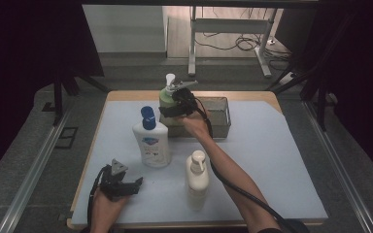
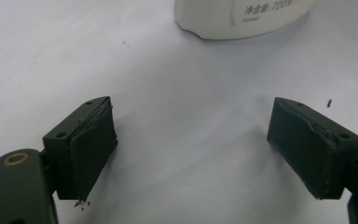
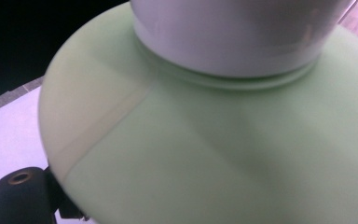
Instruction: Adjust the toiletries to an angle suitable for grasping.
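Gripping a pale green plastic pump bottle with a white dispenser head [image 1: 167,94], the right gripper [image 1: 177,103] sits just above the middle of the high view, its black body pressed against the bottle's upper part, with the person's forearm running down to the lower right of the frame. In the right gripper view the bottle's green shoulder [image 3: 214,149] and white collar crowd the frame so closely that the pads are hidden; the jaws stand wide around the bottle's body, clamped on it as far as the high view tells. This bottle stands at the left end of a grey rectangular tray [image 1: 221,116] at the far centre of the light blue table mat [image 1: 272,160]; whether it rests inside the tray or at its edge cannot be told. Left of centre stands a white squat lotion bottle with a blue cap [image 1: 150,141], and below centre a cream-coloured slim pump bottle [image 1: 197,177], the two well apart. At the lower left of the high view the left gripper [image 1: 126,183] lies low over the mat in the person's hand. In the left gripper view its black pads [image 2: 93,149] are spread wide with nothing between them but bare mat, and the base of the white lotion bottle [image 2: 233,18] shows at the top edge.
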A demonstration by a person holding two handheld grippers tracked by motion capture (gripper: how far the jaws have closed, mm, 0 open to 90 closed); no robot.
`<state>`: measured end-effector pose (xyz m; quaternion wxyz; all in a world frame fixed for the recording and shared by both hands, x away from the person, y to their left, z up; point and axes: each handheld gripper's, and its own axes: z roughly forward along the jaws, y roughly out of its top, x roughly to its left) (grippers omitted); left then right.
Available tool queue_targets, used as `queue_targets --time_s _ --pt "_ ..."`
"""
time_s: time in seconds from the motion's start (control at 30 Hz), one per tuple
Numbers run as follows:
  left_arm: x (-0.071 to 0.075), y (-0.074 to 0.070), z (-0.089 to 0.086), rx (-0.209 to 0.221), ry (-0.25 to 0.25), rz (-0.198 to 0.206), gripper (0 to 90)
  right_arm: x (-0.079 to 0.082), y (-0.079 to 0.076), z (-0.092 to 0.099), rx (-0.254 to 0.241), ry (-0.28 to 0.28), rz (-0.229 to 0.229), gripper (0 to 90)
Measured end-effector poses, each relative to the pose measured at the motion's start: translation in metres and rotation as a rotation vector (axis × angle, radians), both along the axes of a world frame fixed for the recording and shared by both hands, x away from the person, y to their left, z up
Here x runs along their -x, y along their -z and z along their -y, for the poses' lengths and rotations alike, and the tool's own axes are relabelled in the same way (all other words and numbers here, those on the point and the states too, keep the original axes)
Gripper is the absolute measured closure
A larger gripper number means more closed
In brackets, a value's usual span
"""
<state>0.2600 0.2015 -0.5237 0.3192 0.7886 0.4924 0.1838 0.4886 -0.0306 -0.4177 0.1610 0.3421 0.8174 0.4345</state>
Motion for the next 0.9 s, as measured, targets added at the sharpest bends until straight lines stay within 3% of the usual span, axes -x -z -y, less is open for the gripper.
queue_targets --time_s 0.6,0.7,0.9 --pt "0.0 0.0 0.0 -0.002 0.001 0.001 14.8 0.0062 0.0044 -0.0005 0.005 -0.006 0.04 11.1" --pt "0.0 0.0 0.0 -0.002 0.001 0.001 14.8 0.0062 0.0061 -0.0015 0.04 -0.031 0.031 3.7" --pt "0.0 0.0 0.0 -0.002 0.001 0.001 14.9 0.0071 0.0055 0.0031 0.028 -0.047 0.014 0.0"
